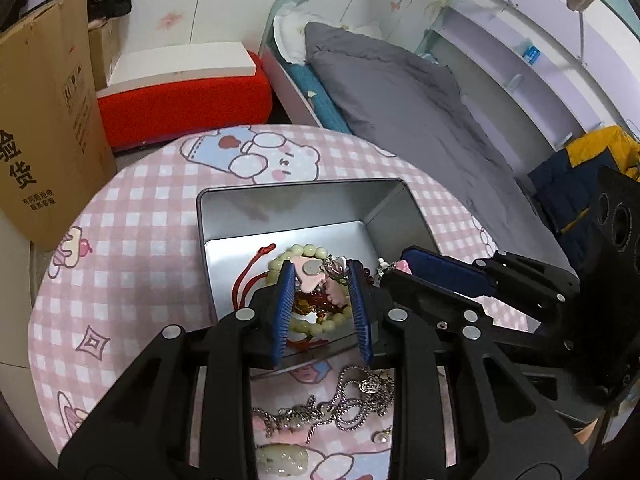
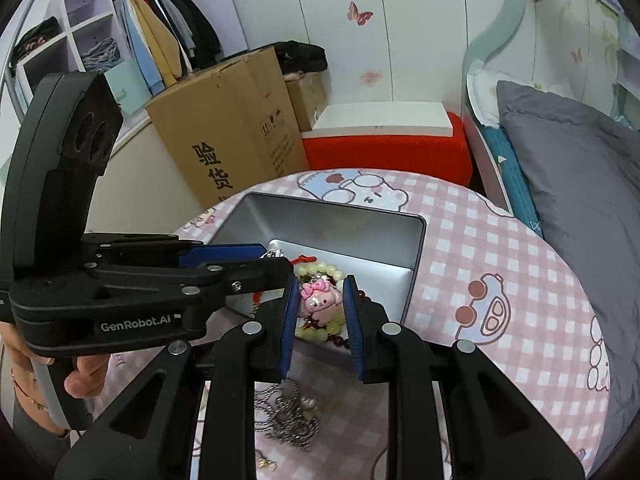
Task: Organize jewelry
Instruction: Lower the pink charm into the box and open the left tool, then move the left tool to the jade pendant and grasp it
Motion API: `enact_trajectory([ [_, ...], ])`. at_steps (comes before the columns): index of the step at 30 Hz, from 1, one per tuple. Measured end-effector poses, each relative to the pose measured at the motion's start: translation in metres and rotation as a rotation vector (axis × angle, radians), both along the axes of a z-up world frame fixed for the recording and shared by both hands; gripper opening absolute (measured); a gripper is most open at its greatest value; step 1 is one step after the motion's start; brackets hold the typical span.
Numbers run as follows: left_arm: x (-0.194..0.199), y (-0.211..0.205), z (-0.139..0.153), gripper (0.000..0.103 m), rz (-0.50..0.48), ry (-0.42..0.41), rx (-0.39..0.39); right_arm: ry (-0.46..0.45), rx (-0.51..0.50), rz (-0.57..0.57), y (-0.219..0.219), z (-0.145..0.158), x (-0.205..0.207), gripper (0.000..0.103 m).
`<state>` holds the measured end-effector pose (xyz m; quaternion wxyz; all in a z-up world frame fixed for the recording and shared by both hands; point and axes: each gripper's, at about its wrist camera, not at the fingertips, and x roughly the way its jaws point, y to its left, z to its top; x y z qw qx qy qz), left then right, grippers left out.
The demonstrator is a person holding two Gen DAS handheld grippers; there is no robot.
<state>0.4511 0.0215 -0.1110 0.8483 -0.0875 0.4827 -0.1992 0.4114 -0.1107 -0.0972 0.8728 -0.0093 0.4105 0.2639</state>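
An open silver tin (image 1: pixel 280 216) (image 2: pixel 332 220) sits on a round pink checked table. Inside lie pale green bead bracelets (image 1: pixel 304 250) (image 2: pixel 320 270), a dark red bead string and a red cord (image 1: pixel 256 268). My left gripper (image 1: pixel 320 276) hangs over the tin, its blue pads around the back of a pink charm (image 1: pixel 310 276). My right gripper (image 2: pixel 320 298) closes on the same pink bunny charm (image 2: pixel 318 302) with a bow, from the other side. Silver chains (image 1: pixel 352 396) (image 2: pixel 288 416) lie on the table in front of the tin.
A pale jade-like pendant (image 1: pixel 282 460) lies near the table's front edge. A cardboard box (image 2: pixel 228 132) and a red-and-white box (image 2: pixel 384 140) stand behind the table. A bed with a grey duvet (image 1: pixel 408 96) is at the right.
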Motion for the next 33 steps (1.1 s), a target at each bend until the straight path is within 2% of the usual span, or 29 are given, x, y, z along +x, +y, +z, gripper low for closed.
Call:
enact_trajectory([
  [12, 0.003, -0.002, 0.000, 0.030, -0.006, -0.006, 0.023, 0.025, 0.000, 0.000, -0.001, -0.005, 0.004, 0.022],
  [15, 0.001, -0.002, 0.002, 0.034, -0.005, -0.011, 0.030, 0.030, 0.003, -0.001, -0.002, -0.005, 0.006, 0.022],
  [17, -0.001, 0.000, 0.004, 0.042, 0.002, -0.017, 0.032, 0.028, 0.005, -0.002, -0.004, -0.004, 0.005, 0.022],
  [20, -0.008, 0.005, 0.010, 0.054, 0.000, -0.031, 0.016, 0.023, 0.016, -0.008, -0.009, -0.001, 0.002, 0.022],
  [25, -0.027, 0.005, 0.026, 0.054, -0.011, -0.084, 0.026, 0.004, 0.027, -0.010, -0.014, 0.010, -0.008, 0.022],
  [33, -0.063, 0.018, 0.042, 0.057, 0.014, -0.146, 0.049, -0.041, 0.044, -0.032, -0.019, 0.030, -0.029, 0.029],
])
